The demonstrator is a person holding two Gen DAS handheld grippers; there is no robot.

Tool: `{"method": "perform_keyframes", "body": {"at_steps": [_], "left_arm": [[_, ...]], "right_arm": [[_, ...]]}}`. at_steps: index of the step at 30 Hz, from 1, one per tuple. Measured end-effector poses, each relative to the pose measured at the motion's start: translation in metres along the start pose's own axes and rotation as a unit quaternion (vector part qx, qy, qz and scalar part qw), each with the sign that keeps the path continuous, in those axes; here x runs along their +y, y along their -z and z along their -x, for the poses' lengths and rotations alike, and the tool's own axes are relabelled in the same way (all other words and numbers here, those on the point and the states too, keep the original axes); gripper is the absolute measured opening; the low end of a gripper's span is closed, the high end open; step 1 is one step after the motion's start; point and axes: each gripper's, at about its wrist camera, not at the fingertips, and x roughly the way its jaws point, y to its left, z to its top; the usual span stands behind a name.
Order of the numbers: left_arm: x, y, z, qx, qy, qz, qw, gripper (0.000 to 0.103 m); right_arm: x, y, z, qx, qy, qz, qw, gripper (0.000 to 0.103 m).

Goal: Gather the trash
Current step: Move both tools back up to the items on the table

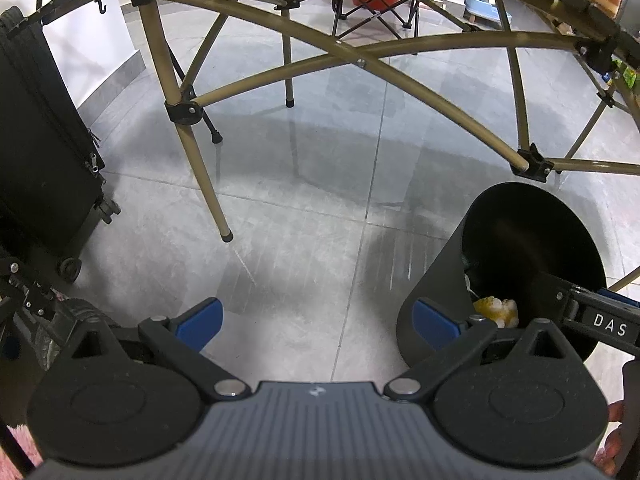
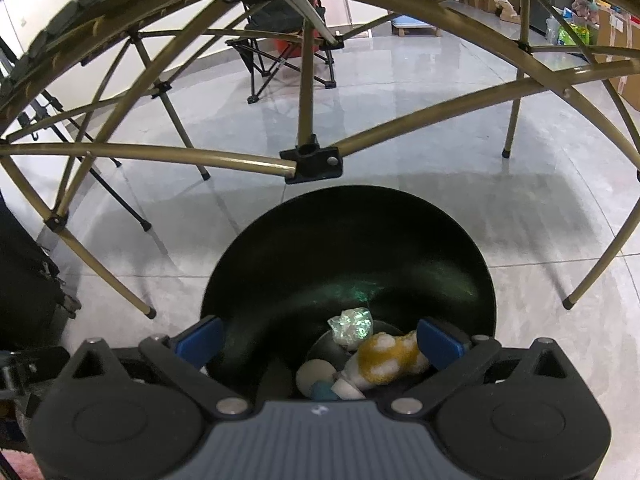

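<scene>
Trash (image 2: 384, 356) is sitting down in the black bin (image 2: 352, 240), right below the right gripper (image 2: 320, 342), fingers spread wide with nothing pinched. Left gripper (image 1: 318, 318) fingers spread too, bin beside them.

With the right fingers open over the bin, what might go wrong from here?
1. The right gripper hangs low at the black bin rim; pulling back carelessly may tip it.
2. The table frame stands close above; lifting may strike it.
</scene>
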Motion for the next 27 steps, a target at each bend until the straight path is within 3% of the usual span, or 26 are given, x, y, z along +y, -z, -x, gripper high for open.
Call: {"method": "perform_keyframes", "body": {"at_steps": [5,16,20,27], "left_arm": [[0.0,-0.003,0.01,-0.018,0.005,0.002,0.9998,0.103],[-0.001,-0.012,0.05,-0.099,0.02,0.0,0.9949,0.103],[-0.002,-0.02,0.068,-0.139,0.029,-0.001,0.9898,0.103],[-0.006,-0.04,0.094,-0.191,0.041,0.009,0.9808,0.103]], "right_arm": [[-0.001,-0.002,0.009,-0.019,-0.013,-0.005,1.0,0.103],[0.006,-0.015,0.063,-0.114,-0.045,0.019,0.992,0.103],[0.011,-0.021,0.09,-0.171,-0.041,0.041,0.984,0.103],[0.022,-0.036,0.13,-0.273,-0.021,0.088,0.958,0.103]]}}
